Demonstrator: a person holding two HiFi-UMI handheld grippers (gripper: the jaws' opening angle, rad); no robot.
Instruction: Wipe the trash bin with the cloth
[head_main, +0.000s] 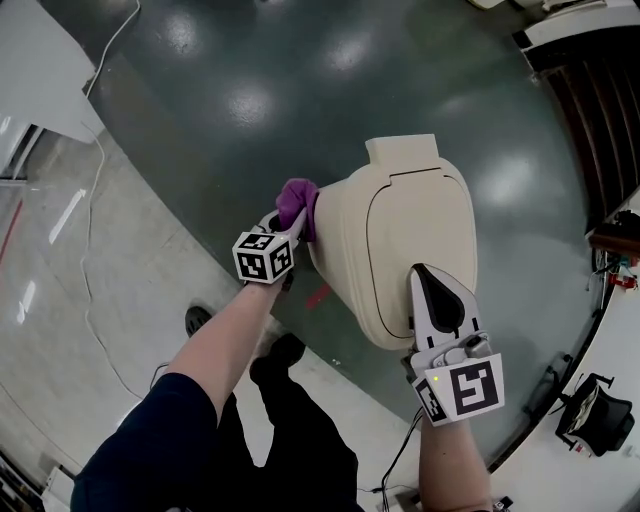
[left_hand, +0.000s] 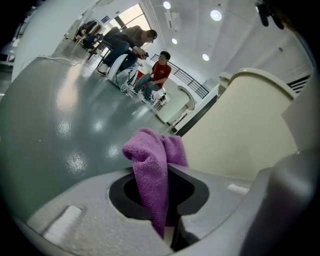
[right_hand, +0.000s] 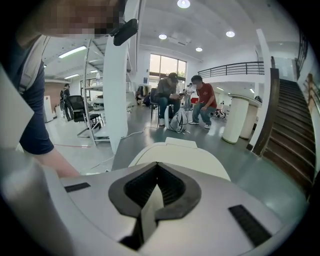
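The cream trash bin (head_main: 400, 215) with a hinged lid stands on the dark green floor in the middle of the head view. My left gripper (head_main: 293, 222) is shut on a purple cloth (head_main: 298, 203), which is pressed against the bin's left side wall. In the left gripper view the cloth (left_hand: 152, 160) hangs out between the jaws of that gripper (left_hand: 161, 176), with the bin wall (left_hand: 240, 130) right beside it. My right gripper (head_main: 423, 272) lies on the near part of the lid, its jaws closed together. Beyond that gripper's (right_hand: 157, 166) tips I see the lid (right_hand: 175, 152).
A white cable (head_main: 95, 150) runs over the floor at the left, near a white furniture corner (head_main: 40, 70). My shoes (head_main: 275, 355) stand close to the bin's near side. Seated people (right_hand: 182, 102), a white column (right_hand: 236, 117) and a staircase (right_hand: 295, 130) lie farther off.
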